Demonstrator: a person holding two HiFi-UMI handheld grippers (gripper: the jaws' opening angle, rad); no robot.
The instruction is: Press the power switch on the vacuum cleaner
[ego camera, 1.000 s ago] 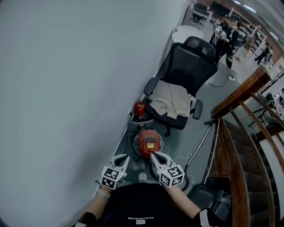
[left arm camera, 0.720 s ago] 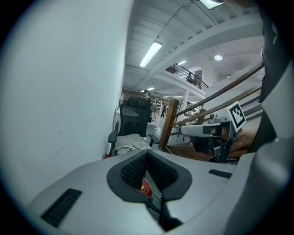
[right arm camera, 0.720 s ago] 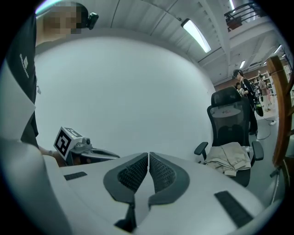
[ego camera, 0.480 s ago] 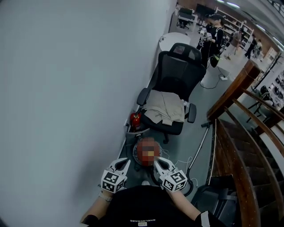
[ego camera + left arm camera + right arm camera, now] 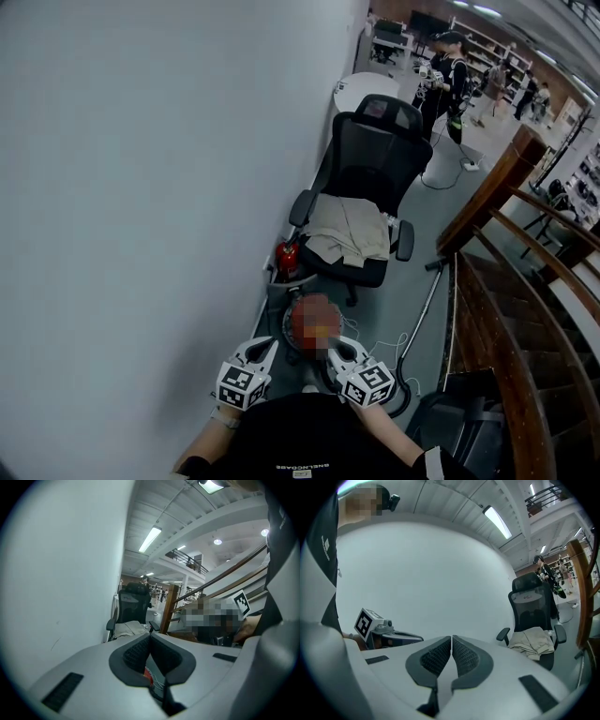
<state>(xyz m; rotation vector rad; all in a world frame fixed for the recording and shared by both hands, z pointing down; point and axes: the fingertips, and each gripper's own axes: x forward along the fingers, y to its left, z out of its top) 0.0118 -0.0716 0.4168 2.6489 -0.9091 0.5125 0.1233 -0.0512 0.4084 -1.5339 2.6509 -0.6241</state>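
Note:
The vacuum cleaner (image 5: 302, 330) is a round red canister on the grey floor by the wall, its top partly hidden by a mosaic patch; no switch can be made out. My left gripper (image 5: 268, 344) hovers just left of the canister's near edge, jaws shut and holding nothing. My right gripper (image 5: 332, 348) hangs at its near right edge, also shut and empty. In the left gripper view the shut left gripper (image 5: 150, 637) shows a sliver of red below its pads. The right gripper (image 5: 451, 640) points towards the white wall and the chair.
A black office chair (image 5: 367, 164) with a beige cloth (image 5: 352, 225) stands beyond the vacuum, and a red fire extinguisher (image 5: 286, 255) stands by the wall. The vacuum's wand (image 5: 424, 298) and cable lie to the right. A wooden stair railing (image 5: 502, 314) bounds the right side. People stand far back.
The head view has tilted up, so the chair and vacuum sit lower in the picture. Both grippers stay shut beside the vacuum's near edge, slightly lower in view.

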